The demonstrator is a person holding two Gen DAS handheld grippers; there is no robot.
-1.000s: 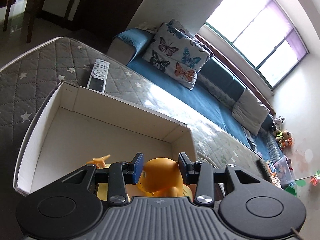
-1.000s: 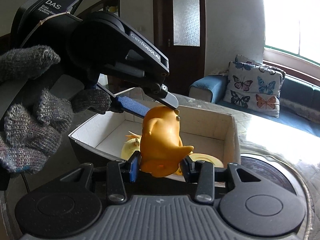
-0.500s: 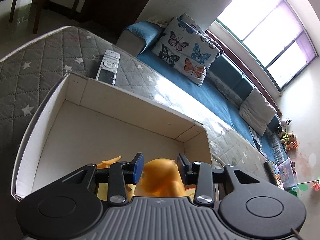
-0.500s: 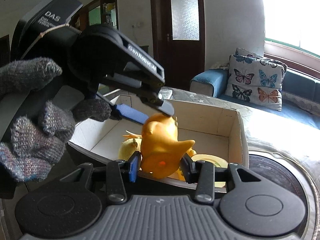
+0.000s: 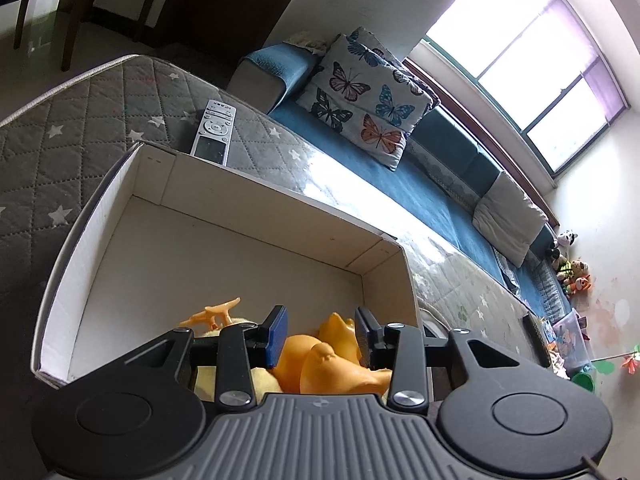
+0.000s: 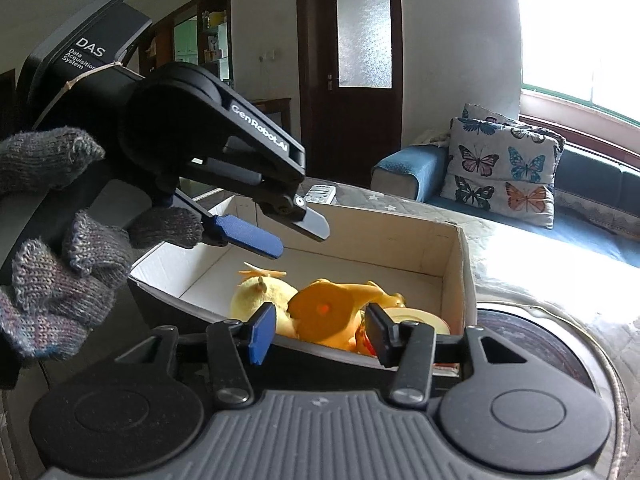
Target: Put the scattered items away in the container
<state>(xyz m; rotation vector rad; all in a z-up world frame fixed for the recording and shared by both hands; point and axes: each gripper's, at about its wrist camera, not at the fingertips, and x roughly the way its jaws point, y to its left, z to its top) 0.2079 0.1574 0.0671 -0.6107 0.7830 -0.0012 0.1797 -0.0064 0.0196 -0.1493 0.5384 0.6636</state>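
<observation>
An orange rubber toy (image 6: 324,314) lies on its side inside the white cardboard box (image 6: 456,264), round base toward me. My right gripper (image 6: 320,334) hovers at the box's near wall. Its jaws are opening and its pads stand clear of the toy on both sides. My left gripper (image 6: 288,234) hangs open above the box with nothing between its fingers. In the left wrist view the orange toy (image 5: 320,360) sits below the open left gripper (image 5: 321,336), inside the box (image 5: 100,216). A yellow plush (image 6: 260,296) and a tape roll (image 6: 420,316) share the box.
A grey remote (image 5: 212,132) lies on the quilted star-pattern table (image 5: 60,140) behind the box. A gloved hand (image 6: 60,248) holds the left gripper. A blue sofa (image 5: 400,176) with a butterfly pillow (image 5: 360,96) runs along the window. A dark round disc (image 6: 540,344) lies right of the box.
The orange toy left the right gripper's pads and tipped down into the box. The right jaws widened. The left fingers no longer touch the toy's head.
</observation>
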